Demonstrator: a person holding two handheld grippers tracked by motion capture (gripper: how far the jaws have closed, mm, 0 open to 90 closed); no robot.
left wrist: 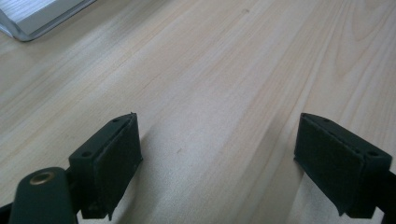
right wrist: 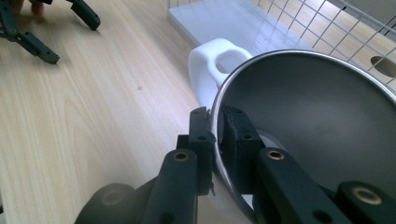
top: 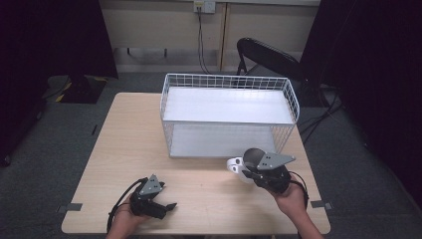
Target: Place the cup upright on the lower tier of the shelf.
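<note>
The right tongs (right wrist: pixel 217 140) are clamped on the rim of a white mug (right wrist: pixel 280 121) with a steel-lined inside, one pad outside the wall and one inside. In the high view the mug (top: pixel 247 164) sits at the near right of the tabletop (top: pixel 124 149), just in front of the white wire basket (top: pixel 229 79), with its handle pointing left. It looks tilted in the grip, though whether its base is off the wood cannot be told.

The left tongs (top: pixel 166 205) rest at the near left with jaws spread wide and nothing between them; their own view shows bare wood under the pads (left wrist: pixel 119 163).

The work in hand appears to be carrying the mug to the basket. A rim pinch is a thin hold, so the mug can swing about the pads; keeping the wrist steady and the lift slow should stop it from slipping. The basket's near wall is tall, so the mug needs to rise clear of the top wire before it travels far-ward, with the handle kept away from the mesh. The left tongs are well apart and need not move.
</note>
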